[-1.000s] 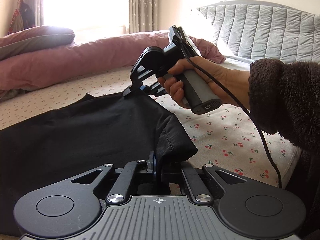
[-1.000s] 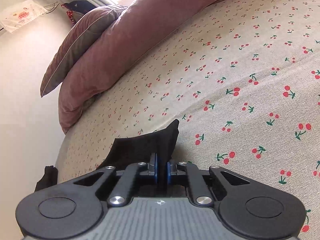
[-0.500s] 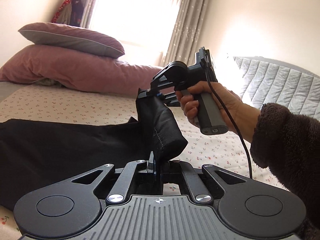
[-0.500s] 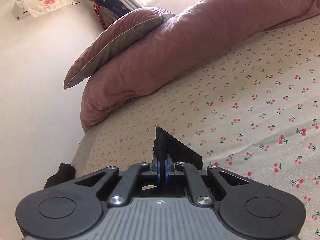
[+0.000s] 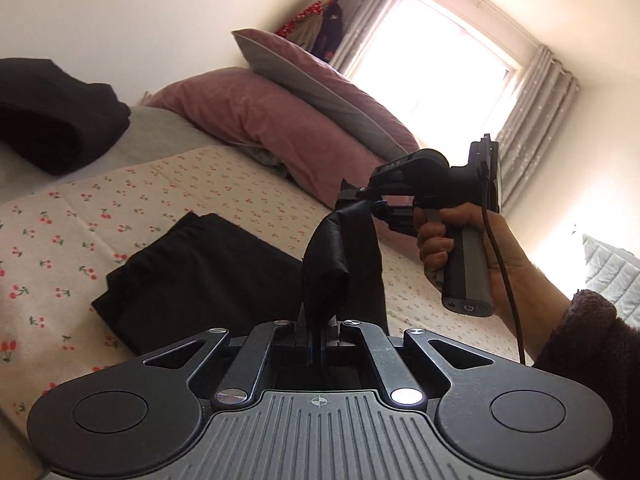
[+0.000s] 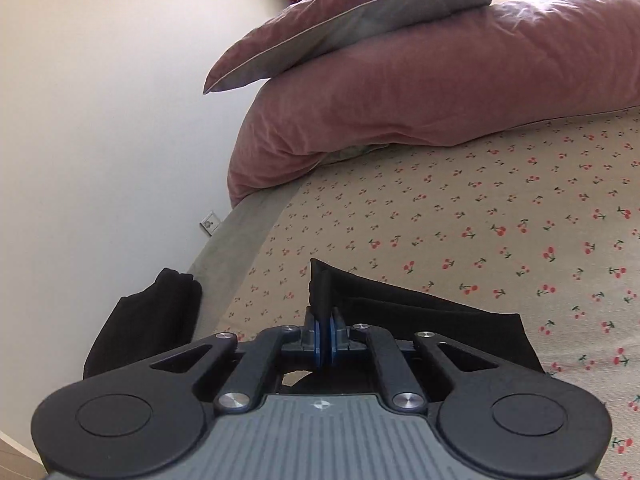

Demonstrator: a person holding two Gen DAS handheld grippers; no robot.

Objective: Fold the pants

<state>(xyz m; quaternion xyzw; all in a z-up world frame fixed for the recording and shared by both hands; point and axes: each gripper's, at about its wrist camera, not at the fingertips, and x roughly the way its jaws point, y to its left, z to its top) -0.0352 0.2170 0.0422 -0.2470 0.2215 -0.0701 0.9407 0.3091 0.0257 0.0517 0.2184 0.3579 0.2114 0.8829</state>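
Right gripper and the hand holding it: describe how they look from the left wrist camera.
The right gripper is matte black with a grey pistol grip marked by a power symbol near its base. A thin black cable hangs from its rear. The right hand is bare, its arm in a dark fuzzy fleece sleeve.

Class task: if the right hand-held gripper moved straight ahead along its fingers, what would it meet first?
Beyond the black pants it grips, probably the cherry-print bedsheet, before the pink pillow; depth is unclear.
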